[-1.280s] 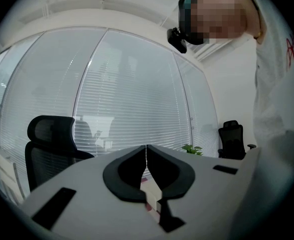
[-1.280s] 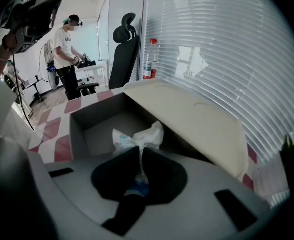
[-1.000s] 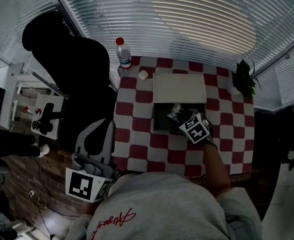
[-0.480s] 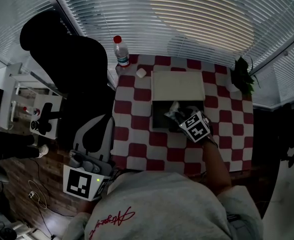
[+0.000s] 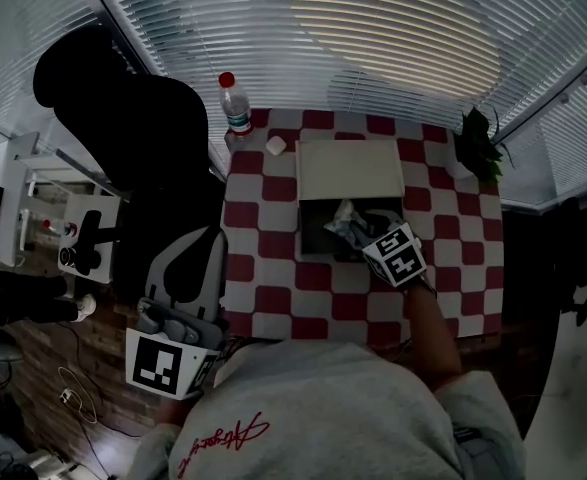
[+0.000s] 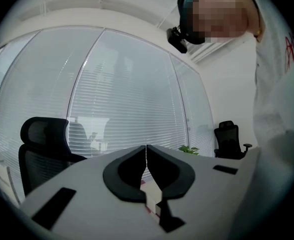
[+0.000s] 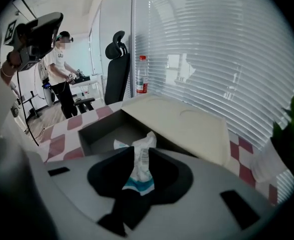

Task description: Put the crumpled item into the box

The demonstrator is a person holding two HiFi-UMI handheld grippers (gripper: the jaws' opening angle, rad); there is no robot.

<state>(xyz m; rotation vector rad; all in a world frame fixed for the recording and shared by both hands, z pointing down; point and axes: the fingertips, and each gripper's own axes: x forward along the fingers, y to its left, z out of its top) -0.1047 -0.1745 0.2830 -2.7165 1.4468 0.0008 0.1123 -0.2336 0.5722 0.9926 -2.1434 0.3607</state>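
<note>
While the person's right forearm (image 5: 430, 326) stretches forward from a grey sleeve over the checkered table (image 5: 263, 298), the right gripper (image 5: 358, 234) at its end points toward the far side, its marker cube turned up toward the head camera. Its jaws are clenched on the crumpled item (image 5: 343, 218), a white wrapper with a teal band, which stands up between them. The item hangs in the grip above the open box (image 5: 313, 238), over the near right part of its dark cavity, and does not touch the box floor as far as the right gripper view shows. The box's pale lid (image 5: 350, 170) is folded back on the far side.

The left gripper (image 5: 199, 258) is held low, off the table's near left edge and close to the person's body. It points away toward the blinds (image 6: 121, 99) and a black office chair (image 6: 42, 145). Its jaws are pressed together with nothing between them.

A red-capped bottle (image 5: 235, 103) stands at the table's far left corner, with a small white object (image 5: 275, 145) just beside it on the cloth. A leafy plant (image 5: 476, 146) sits at the far right corner.
</note>
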